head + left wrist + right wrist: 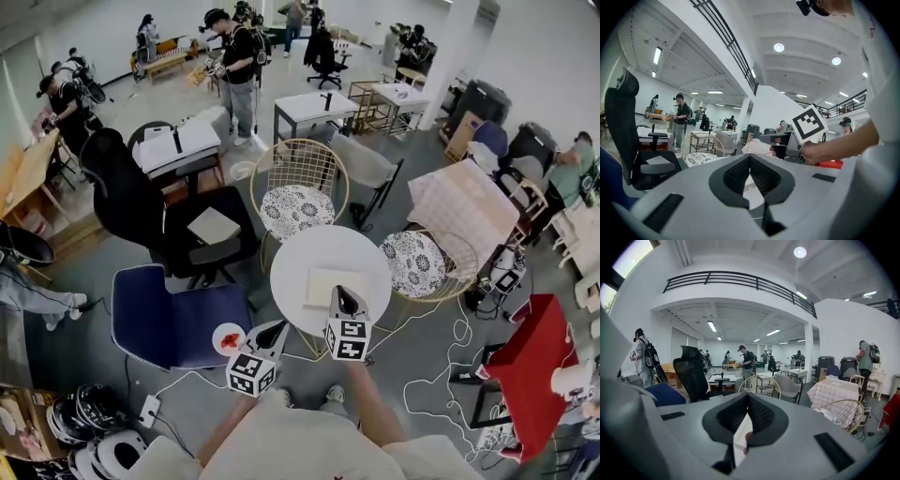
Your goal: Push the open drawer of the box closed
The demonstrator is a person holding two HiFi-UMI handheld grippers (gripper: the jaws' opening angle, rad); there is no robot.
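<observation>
While the head view alone clearly shows the flat cream box (330, 286) on the round white table (309, 246), its drawer is indistinct; grey left gripper (750, 159) and right gripper (748, 397) sit pressed together, empty.

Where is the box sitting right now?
In the head view the box lies near the middle of the round white table, at frame centre, directly ahead of the right gripper.

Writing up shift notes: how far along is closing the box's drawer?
Done: cannot tell; the box on the round white table shows only as a flat cream slab, drawer unreadable. In hand: nothing; right gripper and left gripper are shut, empty, aimed across the room. Left: possibly the push.
</observation>
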